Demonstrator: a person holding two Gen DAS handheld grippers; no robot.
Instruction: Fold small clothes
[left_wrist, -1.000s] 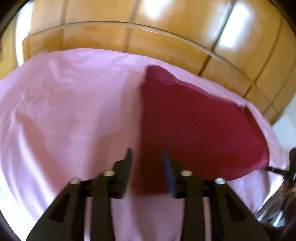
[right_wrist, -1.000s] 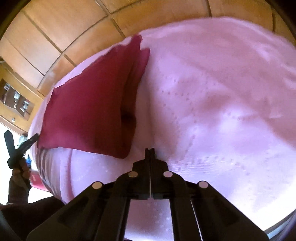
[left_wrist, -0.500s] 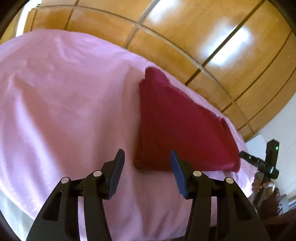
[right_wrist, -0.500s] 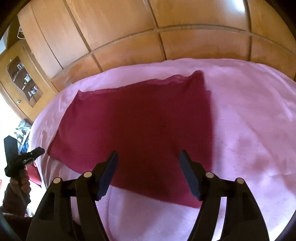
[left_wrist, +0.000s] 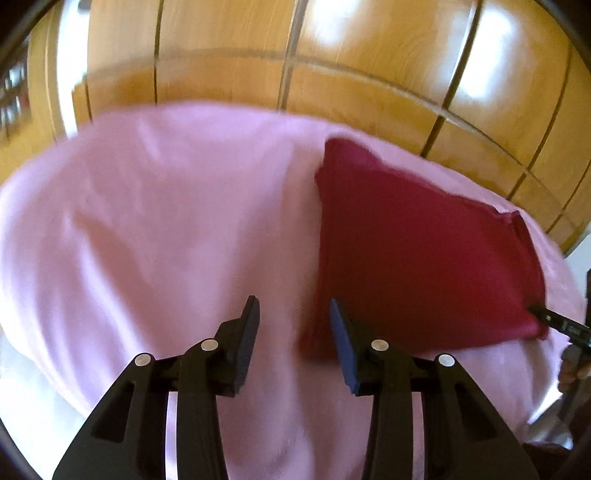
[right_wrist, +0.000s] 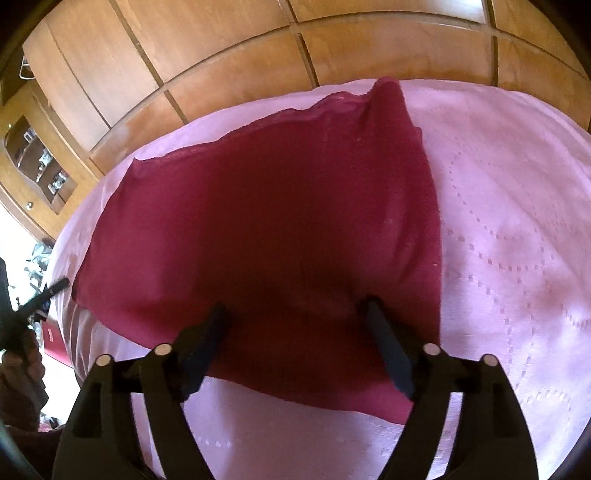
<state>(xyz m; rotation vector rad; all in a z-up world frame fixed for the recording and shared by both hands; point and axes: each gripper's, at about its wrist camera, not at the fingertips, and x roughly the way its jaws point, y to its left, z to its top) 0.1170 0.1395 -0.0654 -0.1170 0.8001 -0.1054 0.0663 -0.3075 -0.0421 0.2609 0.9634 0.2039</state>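
A dark red garment (left_wrist: 417, 254) lies folded flat on a pink bedspread (left_wrist: 166, 229). In the left wrist view it lies to the right of centre. My left gripper (left_wrist: 293, 314) is open and empty, just off the garment's near left corner. In the right wrist view the garment (right_wrist: 277, 221) fills the middle. My right gripper (right_wrist: 295, 314) is open wide and empty, with its fingers over the garment's near edge.
Wooden panelled cupboards (right_wrist: 221, 74) stand behind the bed. The bedspread (right_wrist: 517, 240) stretches to the right of the garment. The other gripper's tip (left_wrist: 557, 325) shows at the right edge of the left wrist view. A glass-fronted cabinet (right_wrist: 37, 166) stands at far left.
My right gripper opened from shut and now sits over the garment's near edge. My left gripper stayed open and shifted beside the garment's left corner. The garment lies flatter.
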